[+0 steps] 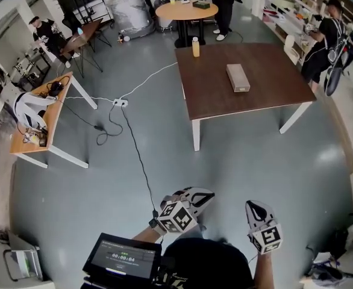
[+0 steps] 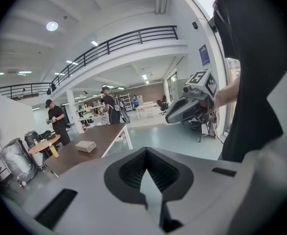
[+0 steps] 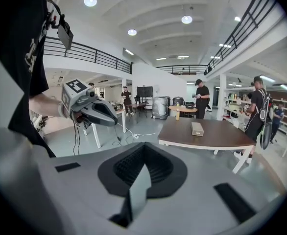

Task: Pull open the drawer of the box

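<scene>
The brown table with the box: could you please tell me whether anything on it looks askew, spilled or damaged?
Nothing stands out. The box lies flat near the middle of the brown table, and the bottle stands upright near its corner. No spill or damage shows, though the box is too far off for detail.

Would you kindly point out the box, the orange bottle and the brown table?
box (image 1: 238, 77), head view, centre of its top.
orange bottle (image 1: 196, 47), head view, its body.
brown table (image 1: 274, 82), head view, bare tabletop.
</scene>
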{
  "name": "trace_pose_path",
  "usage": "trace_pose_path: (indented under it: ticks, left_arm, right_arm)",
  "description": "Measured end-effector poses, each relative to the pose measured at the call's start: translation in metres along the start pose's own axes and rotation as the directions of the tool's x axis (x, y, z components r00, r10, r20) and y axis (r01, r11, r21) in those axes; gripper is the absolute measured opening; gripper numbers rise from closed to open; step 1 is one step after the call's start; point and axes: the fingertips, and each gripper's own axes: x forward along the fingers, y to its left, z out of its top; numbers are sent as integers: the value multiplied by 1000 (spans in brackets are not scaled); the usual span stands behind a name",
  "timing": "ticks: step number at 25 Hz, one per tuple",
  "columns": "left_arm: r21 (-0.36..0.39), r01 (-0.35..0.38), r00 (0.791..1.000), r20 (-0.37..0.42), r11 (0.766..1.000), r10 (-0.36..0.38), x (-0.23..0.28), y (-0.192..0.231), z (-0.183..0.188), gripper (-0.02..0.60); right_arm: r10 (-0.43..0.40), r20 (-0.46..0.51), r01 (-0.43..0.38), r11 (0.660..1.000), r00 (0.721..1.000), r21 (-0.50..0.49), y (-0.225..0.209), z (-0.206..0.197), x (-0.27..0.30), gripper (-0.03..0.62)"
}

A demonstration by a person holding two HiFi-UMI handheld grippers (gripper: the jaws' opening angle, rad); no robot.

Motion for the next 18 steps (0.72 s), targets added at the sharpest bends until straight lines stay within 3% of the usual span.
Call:
trace_pose_path:
  ticks: [3,8,18]
  left_arm:
    - [-5,4,1000,9,1000,-4,-10,7,-8,2]
    - [-20,-8,999,35,1000,8,-46,21,-29,2]
    - [-61,-52,997,47,997,55,-71,44,-53,2]
  right_arm:
    - [15,-17,-15,999,1000,-32,10,-7,11,-17]
    - [19,-23,-20,997,1000,-78,46,14,40,-17]
    - [37,-42,-41,992,998,-120,61,33,80,-17]
